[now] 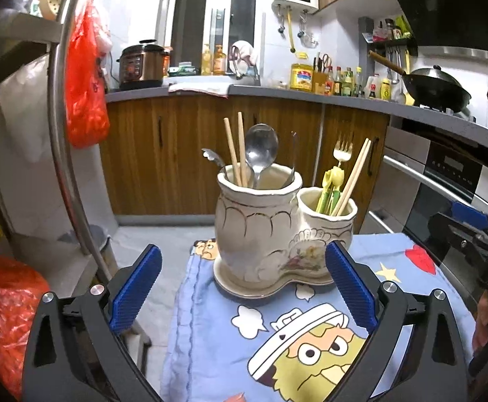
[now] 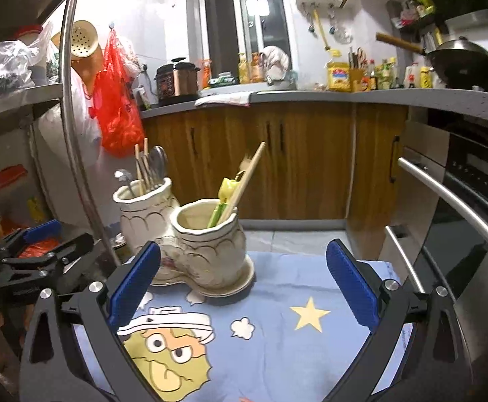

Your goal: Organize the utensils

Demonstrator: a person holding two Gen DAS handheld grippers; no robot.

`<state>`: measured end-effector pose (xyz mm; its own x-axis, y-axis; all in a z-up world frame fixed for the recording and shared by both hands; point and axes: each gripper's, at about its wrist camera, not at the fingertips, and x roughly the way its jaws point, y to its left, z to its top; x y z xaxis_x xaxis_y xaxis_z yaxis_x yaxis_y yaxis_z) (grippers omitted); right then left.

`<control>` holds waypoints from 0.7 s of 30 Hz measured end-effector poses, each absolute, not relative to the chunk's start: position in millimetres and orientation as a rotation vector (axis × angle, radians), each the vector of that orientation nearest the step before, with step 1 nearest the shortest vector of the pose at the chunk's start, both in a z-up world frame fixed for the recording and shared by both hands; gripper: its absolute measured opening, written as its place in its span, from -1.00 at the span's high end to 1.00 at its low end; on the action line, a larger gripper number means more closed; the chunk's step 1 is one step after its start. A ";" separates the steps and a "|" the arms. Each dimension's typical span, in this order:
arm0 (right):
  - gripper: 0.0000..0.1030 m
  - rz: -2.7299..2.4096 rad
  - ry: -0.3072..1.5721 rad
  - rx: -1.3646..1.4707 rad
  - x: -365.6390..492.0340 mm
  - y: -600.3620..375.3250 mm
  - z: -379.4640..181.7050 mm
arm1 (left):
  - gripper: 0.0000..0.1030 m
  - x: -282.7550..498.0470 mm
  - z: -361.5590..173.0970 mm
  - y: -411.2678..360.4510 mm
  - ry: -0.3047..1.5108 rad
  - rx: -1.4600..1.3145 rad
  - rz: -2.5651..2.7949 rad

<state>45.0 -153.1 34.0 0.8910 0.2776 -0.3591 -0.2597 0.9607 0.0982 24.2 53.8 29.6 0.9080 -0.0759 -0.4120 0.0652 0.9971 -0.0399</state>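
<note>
Kitchen, blue cartoon cloth [image 1: 230,345] underfoot: left gripper [image 1: 244,288] and right gripper [image 2: 244,284] level, both released and empty, ceramic utensil holder [image 1: 277,231] just ahead between fingers; only left view resolves its spoon [image 1: 260,149].

Glossy ceramic holder [image 1: 260,231], wooden chopsticks [image 1: 235,154]
</note>
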 end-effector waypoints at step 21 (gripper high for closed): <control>-0.90 0.285 0.377 0.047 46.8 -161.0 25.1 | -0.89 29.3 22.1 38.3 0.422 0.041 -0.071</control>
<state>46.8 -161.0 25.1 0.8905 0.2832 -0.3562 -0.2658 0.9590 0.0979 29.3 38.3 22.1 0.9098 -0.0603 -0.4106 0.0775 0.9967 0.0254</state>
